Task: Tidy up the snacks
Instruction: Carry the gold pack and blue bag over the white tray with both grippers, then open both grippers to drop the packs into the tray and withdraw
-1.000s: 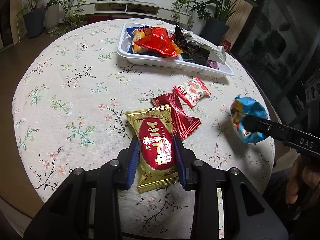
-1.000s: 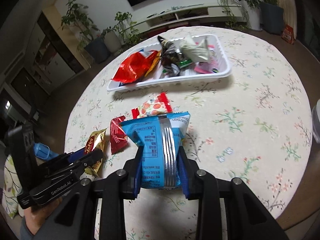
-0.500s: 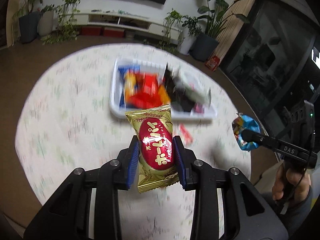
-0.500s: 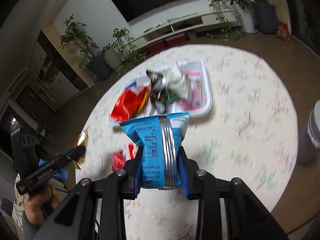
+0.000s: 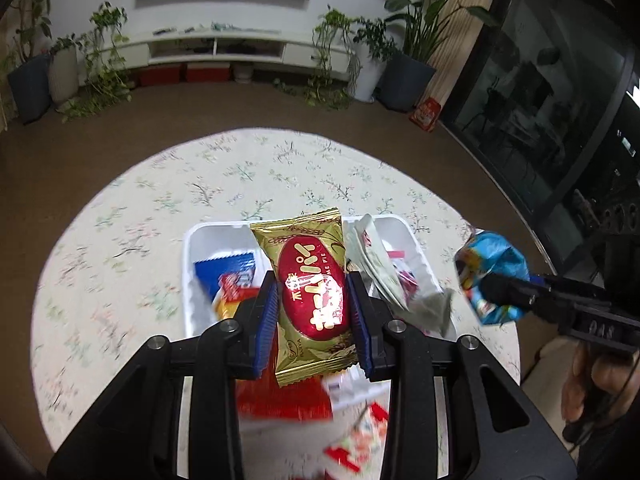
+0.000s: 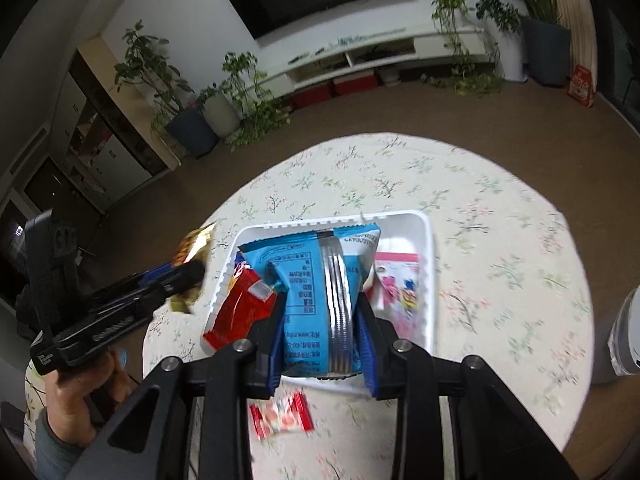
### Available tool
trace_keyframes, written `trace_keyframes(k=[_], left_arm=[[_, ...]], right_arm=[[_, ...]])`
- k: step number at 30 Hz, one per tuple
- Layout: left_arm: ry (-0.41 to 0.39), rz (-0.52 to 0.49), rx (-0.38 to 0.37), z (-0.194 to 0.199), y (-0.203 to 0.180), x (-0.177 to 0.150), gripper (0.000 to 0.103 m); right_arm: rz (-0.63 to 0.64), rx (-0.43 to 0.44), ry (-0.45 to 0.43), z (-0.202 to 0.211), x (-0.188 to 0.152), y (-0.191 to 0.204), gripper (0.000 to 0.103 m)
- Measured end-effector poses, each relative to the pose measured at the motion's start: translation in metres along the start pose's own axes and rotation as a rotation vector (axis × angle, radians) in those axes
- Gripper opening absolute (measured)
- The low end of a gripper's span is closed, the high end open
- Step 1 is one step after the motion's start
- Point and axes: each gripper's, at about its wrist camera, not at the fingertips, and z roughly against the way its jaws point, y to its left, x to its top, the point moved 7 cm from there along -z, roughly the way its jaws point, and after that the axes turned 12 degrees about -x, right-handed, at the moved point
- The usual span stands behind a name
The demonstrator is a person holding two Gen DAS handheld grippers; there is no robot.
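Observation:
My left gripper point(image 5: 314, 316) is shut on a gold and red pie packet point(image 5: 310, 292) and holds it in the air over the white tray point(image 5: 192, 240). My right gripper point(image 6: 322, 332) is shut on a blue snack bag point(image 6: 320, 284), held above the same tray point(image 6: 428, 264). The tray holds several snacks, among them a red bag point(image 6: 236, 312) and a pink packet point(image 6: 396, 280). The right gripper with the blue bag also shows in the left wrist view point(image 5: 492, 276). The left gripper with the gold packet shows in the right wrist view point(image 6: 188, 268).
A small red and white snack packet point(image 6: 282, 418) lies on the floral tablecloth point(image 6: 500, 280) in front of the tray. A white container point(image 6: 624, 336) stands at the table's right edge. Brown floor, potted plants and a low TV shelf lie beyond the round table.
Both grippers have lifted their snacks off the table and carried them forward. They now hang over the tray, which was farther off before.

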Motion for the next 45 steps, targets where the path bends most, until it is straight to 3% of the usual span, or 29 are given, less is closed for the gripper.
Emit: trace_keyframes(k=[7,18,20,21,25,27,33,37,42,45], left_arm=[[0.065,0.007,0.013,-0.053,0.019,0.006,0.031],[0.096,0.049,0.021,-0.099,0.045,0.003,0.031],[0.095,0.055,0.030,-0.102,0.050,0.003,0.037],[0.095,0.058,0.037,-0.105,0.055,0.005,0.046],[0.082,0.068,0.033,-0.103,0.056,0.003,0.050],[0.082,0.063,0.032,-0.102,0.053,0.001,0.059],[0.062,0.062,0.033,-0.089,0.044,0.001,0.061],[0.040,0.065,0.022,-0.078,0.041,0.004,0.073],[0.017,0.069,0.025,-0.061,0.040,0.005,0.076],[-0.011,0.068,0.027,-0.048,0.039,0.005,0.089]], right_arm=[[0.054,-0.055,0.079,-0.052,-0.001,0.024,0.034],[0.081,-0.116,0.078,-0.086,0.003,0.035,0.035],[0.079,-0.117,0.077,-0.088,0.004,0.035,0.037],[0.083,-0.121,0.081,-0.089,0.004,0.036,0.041],[0.091,-0.127,0.079,-0.092,0.005,0.035,0.044],[0.090,-0.132,0.079,-0.093,0.005,0.034,0.048],[0.086,-0.127,0.068,-0.090,0.005,0.030,0.053],[0.055,-0.103,0.056,-0.082,0.005,0.026,0.064],[0.045,-0.101,0.030,-0.070,0.006,0.024,0.067],[0.041,-0.109,0.016,-0.064,0.005,0.022,0.067]])
